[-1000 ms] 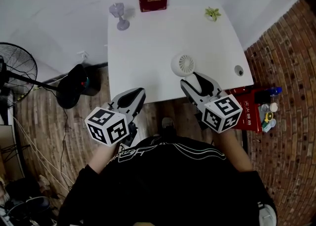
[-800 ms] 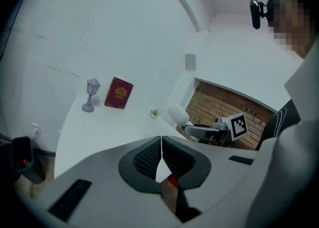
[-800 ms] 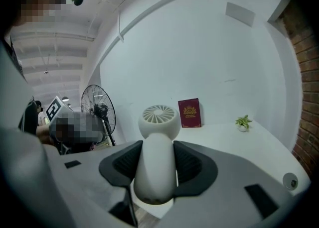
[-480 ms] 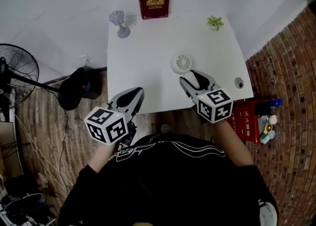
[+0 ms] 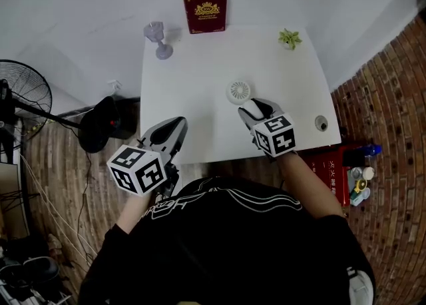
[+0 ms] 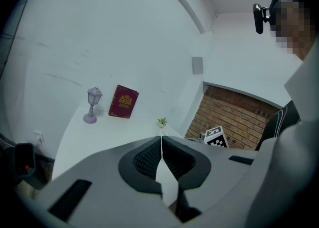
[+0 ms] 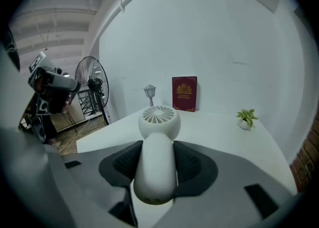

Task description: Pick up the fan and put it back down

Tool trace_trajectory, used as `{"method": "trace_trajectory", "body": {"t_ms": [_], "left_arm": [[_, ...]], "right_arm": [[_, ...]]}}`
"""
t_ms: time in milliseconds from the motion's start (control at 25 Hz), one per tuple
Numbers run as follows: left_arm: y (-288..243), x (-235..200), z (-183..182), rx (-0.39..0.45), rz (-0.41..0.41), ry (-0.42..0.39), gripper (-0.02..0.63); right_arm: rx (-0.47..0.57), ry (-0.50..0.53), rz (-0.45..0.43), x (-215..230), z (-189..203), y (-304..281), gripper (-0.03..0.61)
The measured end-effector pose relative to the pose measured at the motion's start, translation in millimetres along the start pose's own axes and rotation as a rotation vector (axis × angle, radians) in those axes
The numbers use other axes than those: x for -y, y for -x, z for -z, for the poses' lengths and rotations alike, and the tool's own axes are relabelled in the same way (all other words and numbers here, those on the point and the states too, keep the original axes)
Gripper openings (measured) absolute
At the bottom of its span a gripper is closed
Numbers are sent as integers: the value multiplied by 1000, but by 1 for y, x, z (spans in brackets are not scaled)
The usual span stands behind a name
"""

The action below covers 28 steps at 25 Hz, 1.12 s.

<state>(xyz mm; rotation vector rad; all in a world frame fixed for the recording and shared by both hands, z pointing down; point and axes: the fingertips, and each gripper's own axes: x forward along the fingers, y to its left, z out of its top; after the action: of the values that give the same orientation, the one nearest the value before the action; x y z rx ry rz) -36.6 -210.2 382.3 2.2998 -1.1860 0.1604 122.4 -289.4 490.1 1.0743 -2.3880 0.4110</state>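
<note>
A small white handheld fan point(image 5: 239, 91) with a round grille is over the middle of the white table point(image 5: 193, 90). My right gripper point(image 5: 257, 112) is shut on its handle. In the right gripper view the handle point(image 7: 155, 172) is pressed between the two dark pads, and the fan's head point(image 7: 159, 116) points away, grille up. I cannot tell whether the fan touches the table. My left gripper point(image 5: 168, 132) hangs at the table's near left edge. In the left gripper view its jaws point(image 6: 161, 147) are shut with nothing between them.
At the table's far edge stand a dark red book point(image 5: 205, 10), a small grey lantern ornament point(image 5: 158, 38) and a little potted plant point(image 5: 289, 38). A cable hole point(image 5: 321, 122) is near the right corner. A floor fan point(image 5: 23, 97) stands at the left and a red box point(image 5: 338, 164) at the right.
My right gripper has carried the fan farther in over the table and lower. The left gripper has drifted slightly to the left and stays shut.
</note>
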Motion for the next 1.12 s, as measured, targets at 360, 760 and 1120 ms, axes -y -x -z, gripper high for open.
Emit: {"method": "trace_trajectory", "body": {"t_ms": [360, 760, 1120], "left_arm": [[-8, -10, 11, -13, -39, 13, 32], [0, -19, 11, 7, -71, 33, 32], [-6, -23, 26, 8, -71, 73, 32]], "right_arm": [[-88, 35, 22, 22, 39, -34, 192], [-177, 43, 32, 35, 71, -63, 193], [-216, 42, 10, 36, 82, -68, 193]]}}
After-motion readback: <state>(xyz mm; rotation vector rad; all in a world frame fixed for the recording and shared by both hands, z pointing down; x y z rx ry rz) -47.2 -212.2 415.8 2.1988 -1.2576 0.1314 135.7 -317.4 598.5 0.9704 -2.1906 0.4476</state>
